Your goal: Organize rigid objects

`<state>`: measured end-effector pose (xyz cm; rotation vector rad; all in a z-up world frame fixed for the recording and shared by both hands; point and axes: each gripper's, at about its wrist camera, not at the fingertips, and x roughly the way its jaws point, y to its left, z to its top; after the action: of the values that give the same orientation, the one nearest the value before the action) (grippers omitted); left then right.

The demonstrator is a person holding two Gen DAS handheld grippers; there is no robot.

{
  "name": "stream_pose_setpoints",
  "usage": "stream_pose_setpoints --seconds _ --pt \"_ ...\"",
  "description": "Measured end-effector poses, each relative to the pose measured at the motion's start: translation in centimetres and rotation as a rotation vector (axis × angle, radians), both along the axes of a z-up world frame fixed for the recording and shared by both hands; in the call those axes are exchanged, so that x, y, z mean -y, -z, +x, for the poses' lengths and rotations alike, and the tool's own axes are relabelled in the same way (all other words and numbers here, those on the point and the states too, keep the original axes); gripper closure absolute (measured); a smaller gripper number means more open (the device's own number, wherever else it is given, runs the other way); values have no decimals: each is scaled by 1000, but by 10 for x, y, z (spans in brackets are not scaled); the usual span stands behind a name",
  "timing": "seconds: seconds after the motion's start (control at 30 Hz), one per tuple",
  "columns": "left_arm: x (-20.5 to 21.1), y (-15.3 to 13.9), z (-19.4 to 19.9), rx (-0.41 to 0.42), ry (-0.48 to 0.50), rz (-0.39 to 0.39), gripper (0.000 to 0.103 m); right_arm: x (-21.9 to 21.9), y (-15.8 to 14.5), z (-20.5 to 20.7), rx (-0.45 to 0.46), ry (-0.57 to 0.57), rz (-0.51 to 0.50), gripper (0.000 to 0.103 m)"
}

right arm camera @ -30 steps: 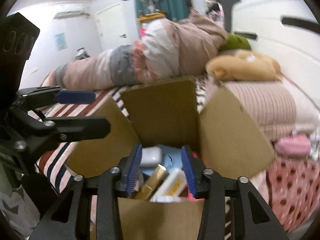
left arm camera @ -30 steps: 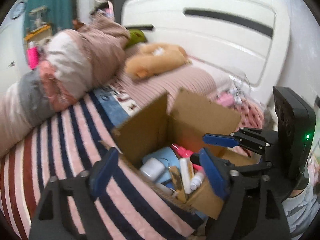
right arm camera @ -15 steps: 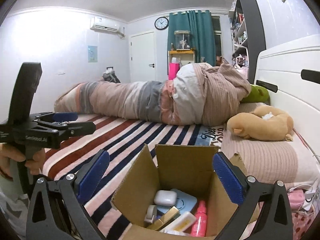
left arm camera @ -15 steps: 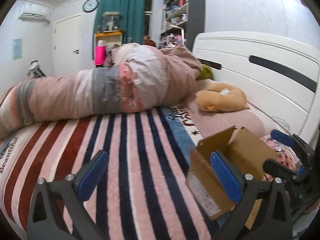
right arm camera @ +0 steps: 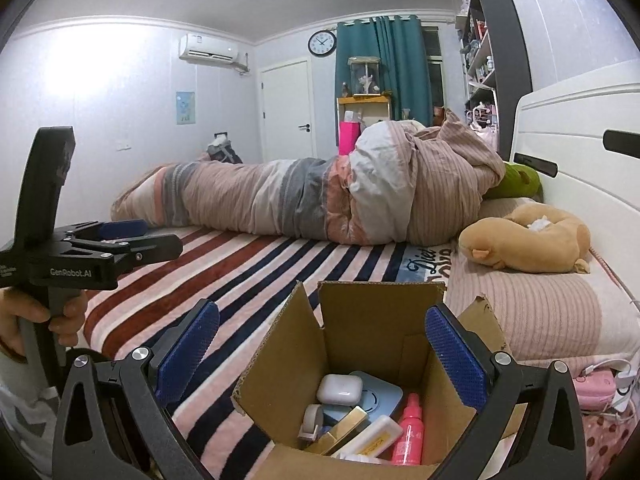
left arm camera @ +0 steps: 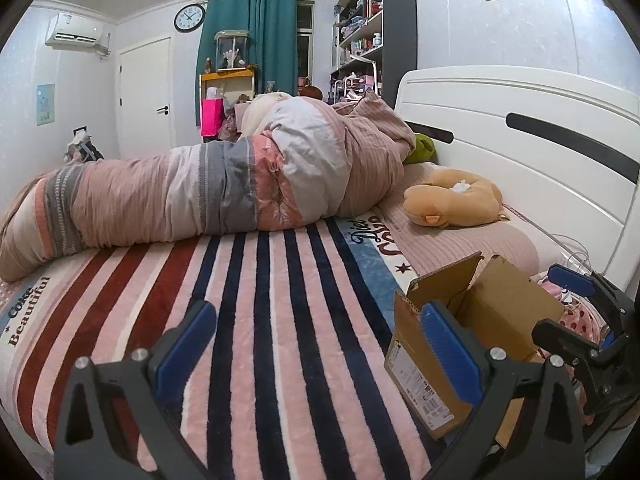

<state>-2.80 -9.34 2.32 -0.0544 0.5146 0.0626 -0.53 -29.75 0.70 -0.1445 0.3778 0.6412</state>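
An open cardboard box [right arm camera: 384,320] stands on the striped blanket near the bed's front edge; it also shows in the left wrist view [left arm camera: 500,312]. Inside lie a white earbud case [right arm camera: 339,389], a light blue flat item [right arm camera: 380,394], a pink bottle [right arm camera: 408,428], a gold tube [right arm camera: 344,428], a white tube [right arm camera: 372,438] and a tape roll [right arm camera: 312,420]. My right gripper [right arm camera: 320,354] is open and empty, above the box's near side. My left gripper [left arm camera: 316,354] is open and empty over the blanket, left of the box. It shows at the left in the right wrist view [right arm camera: 132,236].
A rolled duvet [left arm camera: 224,188] lies across the far side of the bed. An orange plush toy [left arm camera: 452,202] and a green one [left arm camera: 424,148] lie by the white headboard [left arm camera: 520,140]. Pink items and cables [right arm camera: 600,384] lie at the right of the box.
Both grippers have pulled back and up from the box and levelled out. The right gripper has opened wide. The left gripper has swung left, away from the box.
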Motion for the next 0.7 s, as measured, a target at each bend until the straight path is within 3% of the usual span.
stream_pose_setpoints --seconds 0.7 --pt "-5 4 -1 -11 -14 5 2 -1 1 -4 -3 6 3 0"
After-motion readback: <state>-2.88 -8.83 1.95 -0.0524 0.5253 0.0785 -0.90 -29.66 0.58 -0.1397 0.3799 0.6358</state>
